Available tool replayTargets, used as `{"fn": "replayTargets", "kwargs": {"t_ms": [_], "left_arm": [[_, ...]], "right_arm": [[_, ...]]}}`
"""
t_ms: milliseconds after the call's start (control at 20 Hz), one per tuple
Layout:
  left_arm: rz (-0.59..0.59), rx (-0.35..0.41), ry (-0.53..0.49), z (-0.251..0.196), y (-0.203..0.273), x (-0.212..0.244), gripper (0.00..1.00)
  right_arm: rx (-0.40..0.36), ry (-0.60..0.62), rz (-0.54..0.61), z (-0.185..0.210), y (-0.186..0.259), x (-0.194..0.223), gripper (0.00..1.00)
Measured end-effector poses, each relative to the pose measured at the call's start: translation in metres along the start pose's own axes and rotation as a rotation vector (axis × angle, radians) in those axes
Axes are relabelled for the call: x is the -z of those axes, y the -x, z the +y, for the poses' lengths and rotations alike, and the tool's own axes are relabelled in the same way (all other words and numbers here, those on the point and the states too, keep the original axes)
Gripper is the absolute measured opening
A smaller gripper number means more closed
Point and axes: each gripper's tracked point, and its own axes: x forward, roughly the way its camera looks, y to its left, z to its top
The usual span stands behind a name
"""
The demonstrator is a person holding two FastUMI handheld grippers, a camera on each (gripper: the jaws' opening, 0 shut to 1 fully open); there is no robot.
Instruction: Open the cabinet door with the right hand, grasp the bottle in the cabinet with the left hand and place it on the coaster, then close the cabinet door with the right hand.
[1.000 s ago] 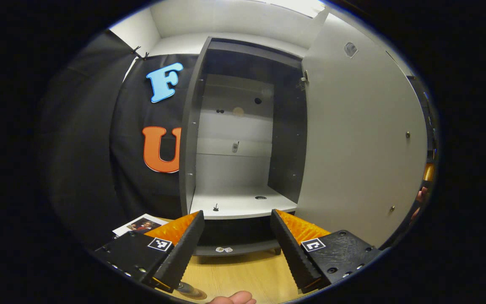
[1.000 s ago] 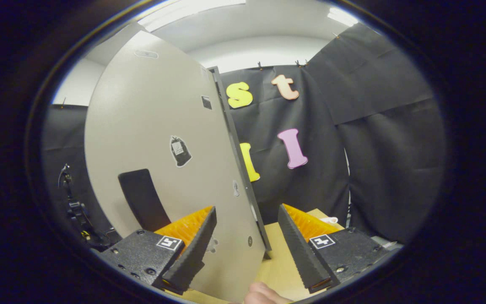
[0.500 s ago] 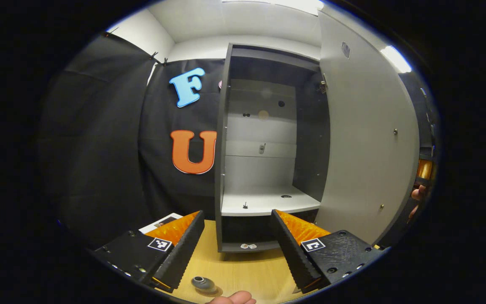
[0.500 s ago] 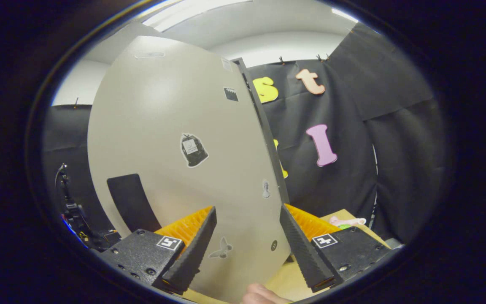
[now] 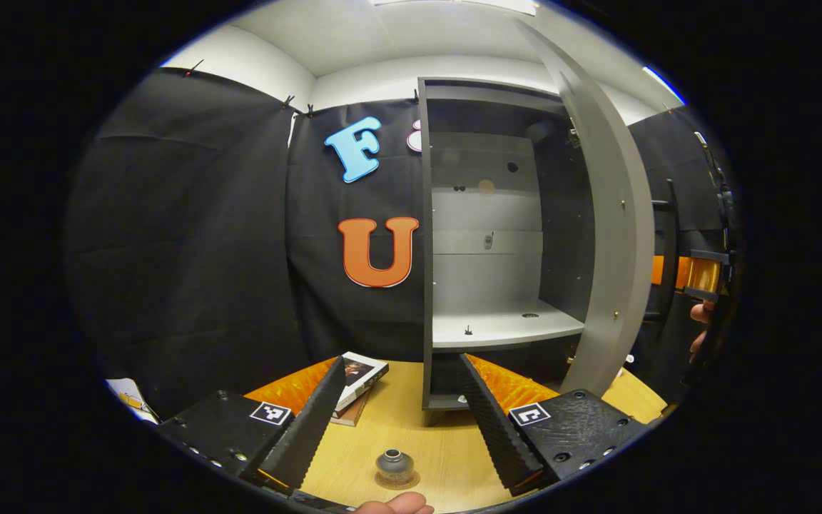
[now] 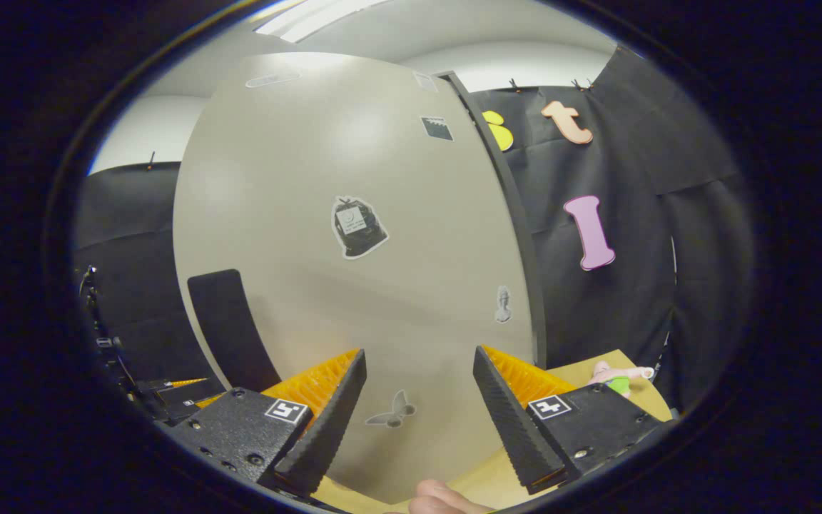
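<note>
Bottle (image 5: 393, 465) apparently on coaster (image 5: 394, 482); both grippers (image 5: 397, 421) (image 6: 418, 421) released, door (image 6: 354, 271) ajar

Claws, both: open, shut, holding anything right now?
Left claw: open, holding nothing; bottle stands on the coaster between its fingers.
Right claw: open, holding nothing, facing the cabinet door.

Cabinet (image 5: 496, 214) is dark grey on the frame with pale grey shelves and back panel. Its door (image 6: 354, 271) is plain beige-grey with a few small dark stickers and a black handle patch. Table (image 5: 425, 442) is light wood. The little bottle (image 5: 392, 464) looks grey, on a brownish coaster (image 5: 395, 481).
</note>
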Motion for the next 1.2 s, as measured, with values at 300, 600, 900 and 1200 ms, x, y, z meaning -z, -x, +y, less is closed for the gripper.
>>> {"fn": "replayTargets", "kwargs": {"t_ms": [300, 600, 900, 1200], "left_arm": [[0.017, -0.036, 0.011, 0.008, 0.011, 0.003, 0.95], [0.062, -0.050, 0.024, 0.011, 0.016, 0.018, 0.95], [0.049, -0.024, 0.024, 0.003, 0.011, 0.013, 0.95], [0.046, -0.002, 0.014, -0.005, 0.010, 0.010, 0.95]], "right_arm": [[-0.064, 0.007, 0.062, 0.023, -0.012, 0.022, 0.92], [-0.084, 0.007, 0.103, 0.021, -0.015, 0.033, 0.92], [-0.052, 0.003, 0.109, 0.013, -0.008, 0.037, 0.97], [-0.018, -0.001, 0.104, 0.007, -0.003, 0.035, 0.97]]}}
